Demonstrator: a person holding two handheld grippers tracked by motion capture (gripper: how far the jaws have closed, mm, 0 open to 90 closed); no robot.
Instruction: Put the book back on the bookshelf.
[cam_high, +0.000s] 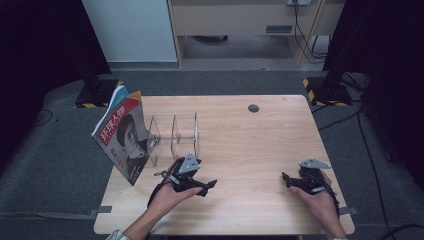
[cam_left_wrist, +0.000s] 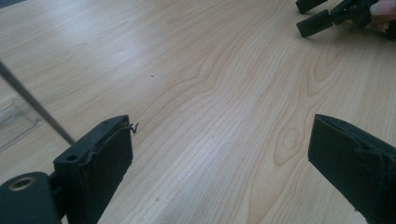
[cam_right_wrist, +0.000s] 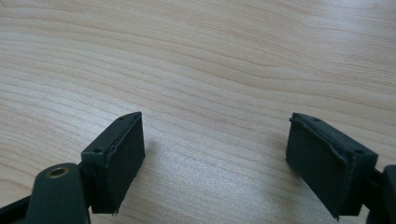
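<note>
A magazine (cam_high: 122, 135) with a red cover and a portrait leans upright against the left end of a clear acrylic rack (cam_high: 174, 136) on the wooden table (cam_high: 240, 130). My left gripper (cam_high: 207, 187) rests low over the table just in front of the rack, jaws wide open and nothing between them (cam_left_wrist: 219, 154). A corner of the clear rack (cam_left_wrist: 18, 112) shows at the left of the left gripper view. My right gripper (cam_high: 287, 179) sits near the table's front right, open over bare wood (cam_right_wrist: 215, 149). The right gripper (cam_left_wrist: 322, 18) also appears far off in the left gripper view.
A round cable grommet (cam_high: 253, 108) sits near the table's back edge. Black stands with yellow-striped bases (cam_high: 325, 90) flank the table on the floor, and cables run along the right side. A wooden cabinet (cam_high: 240, 20) stands behind.
</note>
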